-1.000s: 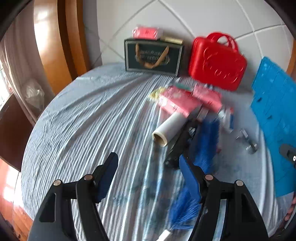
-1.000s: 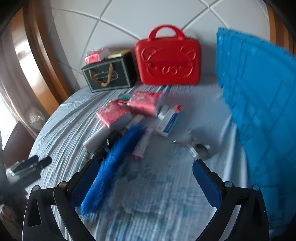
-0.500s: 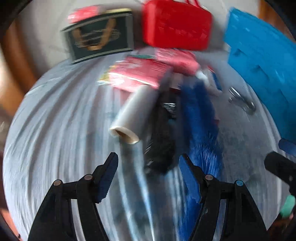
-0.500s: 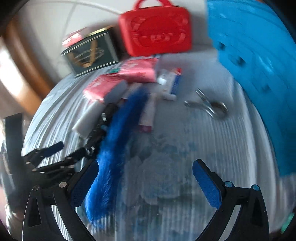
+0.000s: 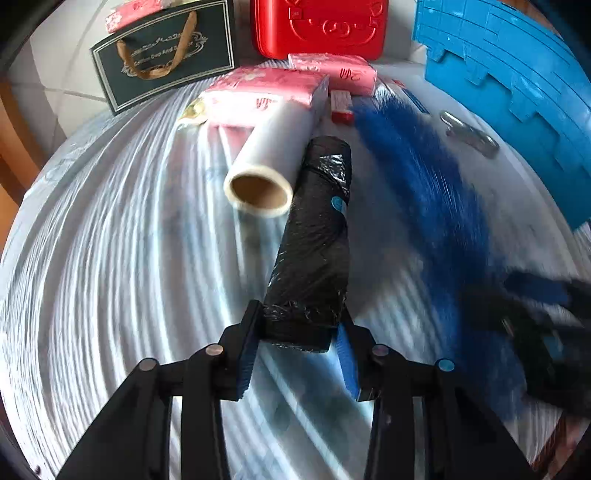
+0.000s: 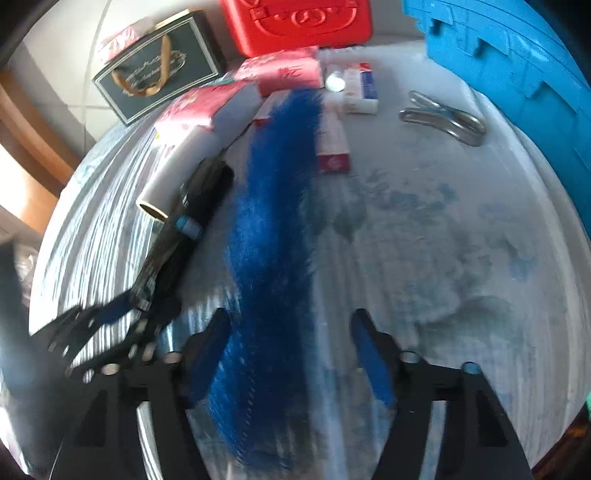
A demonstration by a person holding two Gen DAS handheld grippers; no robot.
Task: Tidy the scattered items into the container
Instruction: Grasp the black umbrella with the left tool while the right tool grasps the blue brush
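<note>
Right now the left gripper (image 5: 300,345) has its two blue-padded fingers on either side of the near end of a black roll of bin bags (image 5: 314,243), both pads touching the wrap, so it is clamped on that roll. The roll lies lengthwise on the striped tablecloth (image 5: 110,258), its far end beside a white roll of cling film (image 5: 271,155) whose cardboard core faces the camera. Just right of the black roll lies a long blue bristle brush (image 5: 417,173). Behind them sit two pink tissue packs (image 5: 266,92), a dark green gift bag (image 5: 162,55) with brown ribbon handles, and a red plastic case (image 5: 317,26) against the tiled wall. The blue plastic crate (image 5: 517,85) stands at the right edge of the table, with a metal clip (image 5: 469,134) just in front of it.

From the right wrist, the right gripper (image 6: 291,350) is spread wide, its left finger against the brush's bristles, its right finger well clear. A small toothpaste box (image 6: 360,90) and a red-ended carton (image 6: 332,144) lie beyond the brush.
</note>
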